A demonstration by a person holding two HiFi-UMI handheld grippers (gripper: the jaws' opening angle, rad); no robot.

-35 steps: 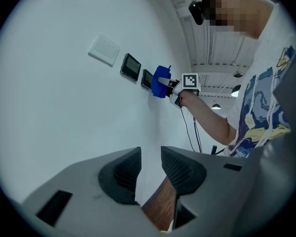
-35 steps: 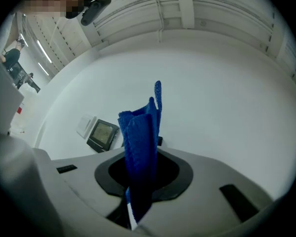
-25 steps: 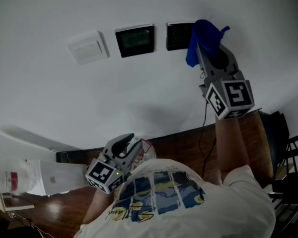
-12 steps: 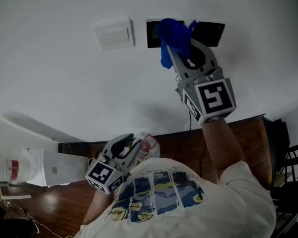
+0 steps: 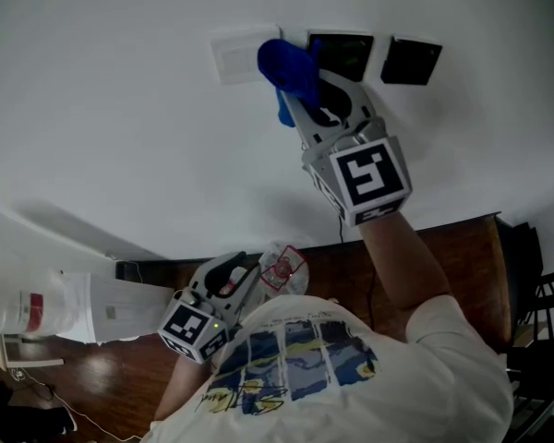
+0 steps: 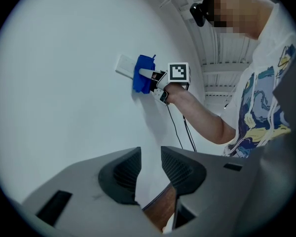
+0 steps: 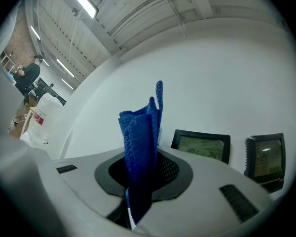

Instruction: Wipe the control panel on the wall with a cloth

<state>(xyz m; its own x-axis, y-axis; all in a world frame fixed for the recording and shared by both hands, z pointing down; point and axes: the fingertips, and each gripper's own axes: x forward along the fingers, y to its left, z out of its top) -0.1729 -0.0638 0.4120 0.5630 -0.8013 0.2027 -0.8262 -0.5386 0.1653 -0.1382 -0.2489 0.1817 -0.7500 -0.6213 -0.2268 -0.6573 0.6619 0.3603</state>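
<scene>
On the white wall hang a white switch plate point(image 5: 238, 53) and two dark control panels point(image 5: 346, 53) point(image 5: 415, 60). My right gripper point(image 5: 300, 89) is raised to the wall and shut on a blue cloth point(image 5: 289, 67). The cloth lies against the wall between the switch plate and the nearer panel, covering that panel's left edge. In the right gripper view the cloth point(image 7: 140, 147) stands up between the jaws, with both panels point(image 7: 202, 144) point(image 7: 265, 157) to its right. My left gripper point(image 5: 235, 270) hangs low by the person's chest, its jaws a narrow gap apart and holding nothing.
A white sack with a red label point(image 5: 37, 314) stands at the lower left. A crumpled wrapper point(image 5: 283, 268) lies beside the left gripper. The wooden floor point(image 5: 443, 247) runs along the wall's foot, with a cable point(image 5: 342, 238) and black chair frames point(image 5: 540, 284) at the right.
My right gripper has carried the blue cloth leftward along the wall, from the right panel across the left panel to the edge of the switch plate. The left gripper has stayed low.
</scene>
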